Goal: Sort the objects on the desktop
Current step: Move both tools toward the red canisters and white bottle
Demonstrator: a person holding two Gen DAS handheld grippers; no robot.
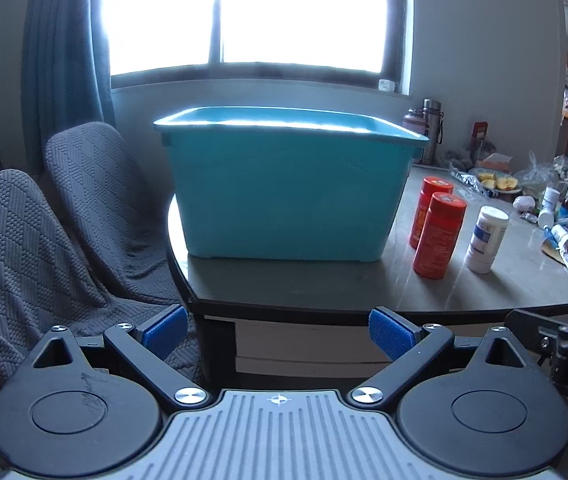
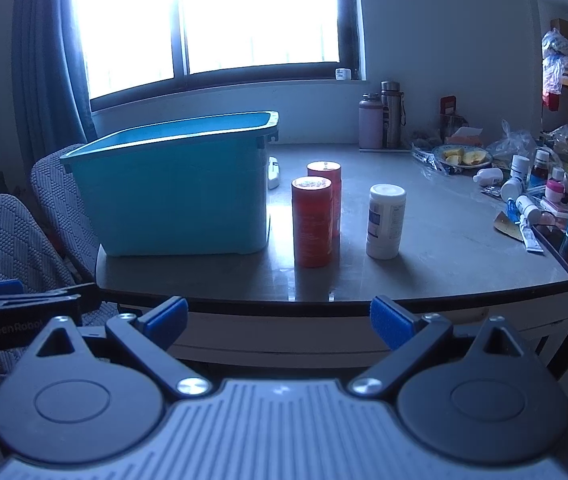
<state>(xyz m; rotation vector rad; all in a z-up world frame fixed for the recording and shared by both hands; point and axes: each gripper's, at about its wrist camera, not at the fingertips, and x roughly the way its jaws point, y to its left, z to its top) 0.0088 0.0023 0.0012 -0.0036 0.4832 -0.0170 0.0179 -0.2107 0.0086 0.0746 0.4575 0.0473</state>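
Note:
A teal plastic bin [image 1: 284, 196] [image 2: 171, 196] stands on the left end of the grey table [image 1: 324, 284] [image 2: 444, 248]. Right of it stand two red canisters, one nearer [image 1: 438, 236] [image 2: 312, 222] and one behind [image 1: 430, 204] [image 2: 326, 184], and a white bottle [image 1: 485, 239] [image 2: 385, 222]. My left gripper [image 1: 277, 332] is open and empty, held off the table's front edge below the bin. My right gripper [image 2: 277, 322] is open and empty, in front of the canisters. Its body shows at the right edge of the left wrist view [image 1: 556, 340].
Two grey covered chairs [image 1: 43, 220] [image 2: 11, 232] stand left of the table. Small bottles and tubes [image 2: 544, 196] [image 1: 564, 216], a plate of fruit [image 2: 464, 157] and two flasks [image 2: 382, 120] crowd the table's right and back. A small white object [image 2: 273, 174] lies behind the bin.

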